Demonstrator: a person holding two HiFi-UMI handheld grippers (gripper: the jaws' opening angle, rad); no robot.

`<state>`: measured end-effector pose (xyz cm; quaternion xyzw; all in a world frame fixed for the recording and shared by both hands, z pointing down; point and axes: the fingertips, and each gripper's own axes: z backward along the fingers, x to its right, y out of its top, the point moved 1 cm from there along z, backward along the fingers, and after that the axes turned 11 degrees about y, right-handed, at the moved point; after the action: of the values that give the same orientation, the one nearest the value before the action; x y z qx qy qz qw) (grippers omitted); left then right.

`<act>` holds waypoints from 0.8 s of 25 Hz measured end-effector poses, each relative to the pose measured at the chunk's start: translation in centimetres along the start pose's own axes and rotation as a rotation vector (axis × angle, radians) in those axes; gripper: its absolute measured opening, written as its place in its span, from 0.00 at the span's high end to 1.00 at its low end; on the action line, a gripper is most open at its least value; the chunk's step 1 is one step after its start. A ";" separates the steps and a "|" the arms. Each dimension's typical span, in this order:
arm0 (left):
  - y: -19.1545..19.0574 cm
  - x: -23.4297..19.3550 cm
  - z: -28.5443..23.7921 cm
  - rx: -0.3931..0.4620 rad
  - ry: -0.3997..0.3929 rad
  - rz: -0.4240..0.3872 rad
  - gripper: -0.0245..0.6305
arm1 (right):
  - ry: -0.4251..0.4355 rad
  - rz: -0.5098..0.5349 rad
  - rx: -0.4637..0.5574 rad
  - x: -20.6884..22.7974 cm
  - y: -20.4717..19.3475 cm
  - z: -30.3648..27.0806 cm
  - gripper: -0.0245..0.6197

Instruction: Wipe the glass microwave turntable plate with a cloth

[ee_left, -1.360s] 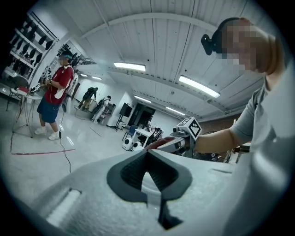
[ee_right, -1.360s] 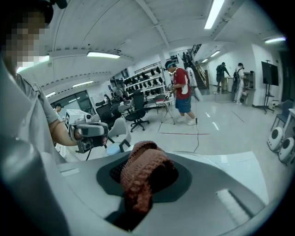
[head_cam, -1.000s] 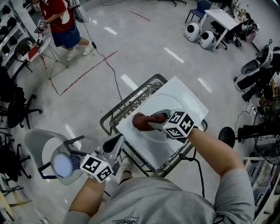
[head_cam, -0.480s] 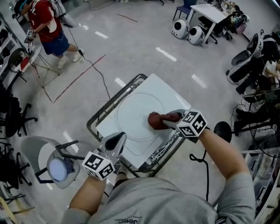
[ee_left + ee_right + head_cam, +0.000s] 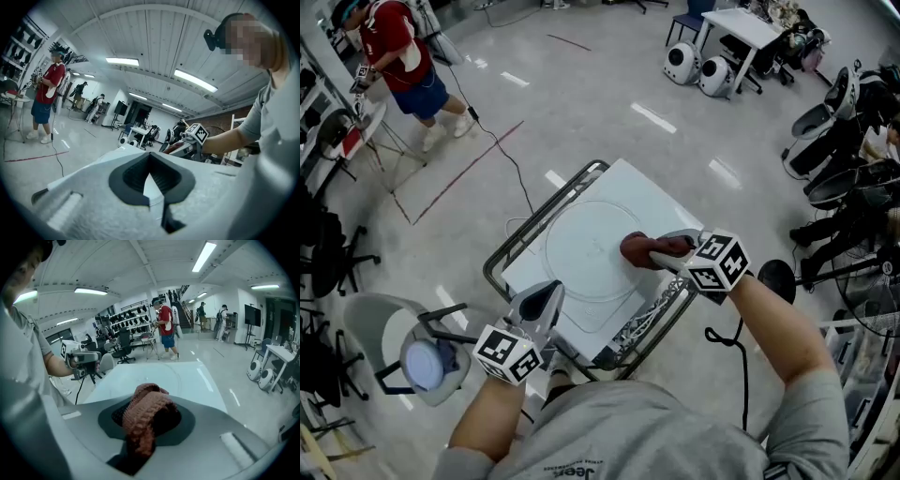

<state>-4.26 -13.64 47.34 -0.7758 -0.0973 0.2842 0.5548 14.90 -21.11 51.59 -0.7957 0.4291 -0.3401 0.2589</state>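
The round glass turntable plate [image 5: 581, 251] lies flat on a white board [image 5: 675, 208] over a wire cart. My right gripper [image 5: 649, 253] is shut on a reddish-brown knitted cloth [image 5: 637, 250], which rests on the plate's right edge. In the right gripper view the cloth [image 5: 149, 417] bulges out between the jaws, with the plate [image 5: 154, 377] just beyond. My left gripper [image 5: 542, 302] sits at the board's near-left corner, off the plate. Its jaws are closed together with nothing held, and the left gripper [image 5: 151, 183] points along the board.
The wire cart's frame [image 5: 511, 242] sticks out around the board at left and front. A grey chair [image 5: 389, 333] stands at the lower left. A person in a red shirt [image 5: 398, 56] stands at the far left. A white table [image 5: 748, 28] and round white robots [image 5: 698, 67] are at the back.
The right gripper and cloth have swept from the plate's left side across to its right edge. The left gripper has stayed near the board's near-left corner.
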 end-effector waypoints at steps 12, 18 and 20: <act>2.5 -12.6 6.7 0.024 0.197 -0.043 0.96 | 0.235 0.132 -0.036 -10.4 8.6 -14.5 0.81; 1.1 -14.1 7.0 0.017 0.193 -0.031 0.96 | 0.202 0.107 -0.056 -9.1 6.0 -15.2 0.81; 1.0 -13.4 6.4 0.015 0.180 -0.027 0.96 | 0.184 0.101 -0.060 -8.3 5.1 -13.9 0.81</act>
<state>-18.87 -15.12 49.44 -0.7927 -0.0554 0.2063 0.5709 -1.62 -18.19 54.23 -0.7461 0.5006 -0.3851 0.2111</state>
